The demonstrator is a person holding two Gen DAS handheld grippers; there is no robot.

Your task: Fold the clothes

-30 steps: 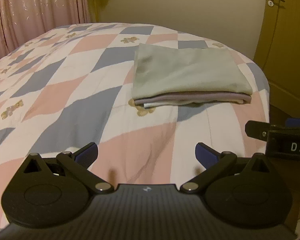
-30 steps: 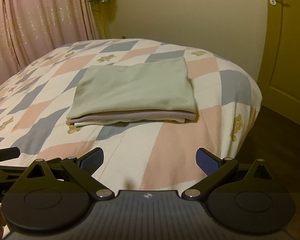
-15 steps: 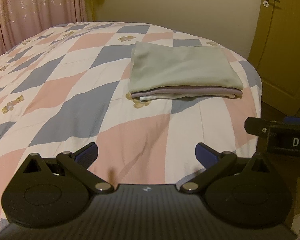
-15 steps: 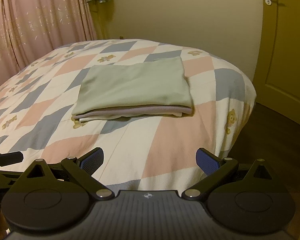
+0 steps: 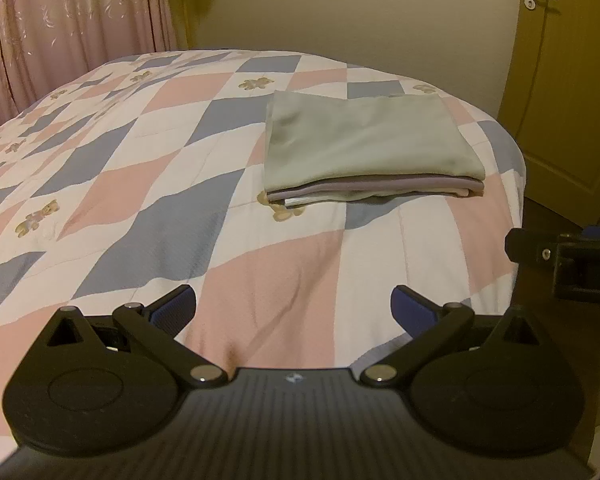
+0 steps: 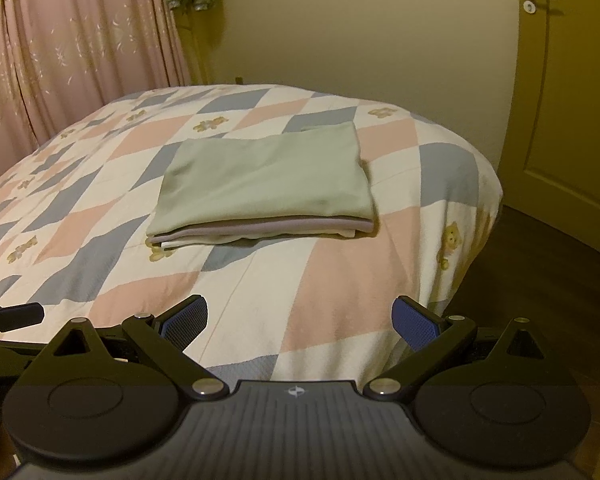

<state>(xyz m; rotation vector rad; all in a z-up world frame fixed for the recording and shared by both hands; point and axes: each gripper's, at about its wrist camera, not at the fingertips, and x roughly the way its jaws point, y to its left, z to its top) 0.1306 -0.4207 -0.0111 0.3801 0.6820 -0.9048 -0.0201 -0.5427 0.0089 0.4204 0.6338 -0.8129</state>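
A neat pile of folded clothes [image 5: 370, 148] lies on the bed [image 5: 140, 184], near its far right corner. The top one is pale green. The left gripper [image 5: 293, 309] hangs over the near edge of the bed, wide open and empty, with the pile well ahead and a bit to the right. The right gripper [image 6: 300, 322] is wide open and empty too, with the pile [image 6: 264, 184] straight ahead, well apart from it.

A bed [image 5: 180, 208] under a quilt of pink, grey and white diamonds (small teddy bears here and there) fills the room. Pink curtains [image 5: 60, 32] hang at left, a yellowish wall [image 6: 360, 40] behind — a door [image 6: 572, 100] at right, dark floor [image 6: 540, 272] below.
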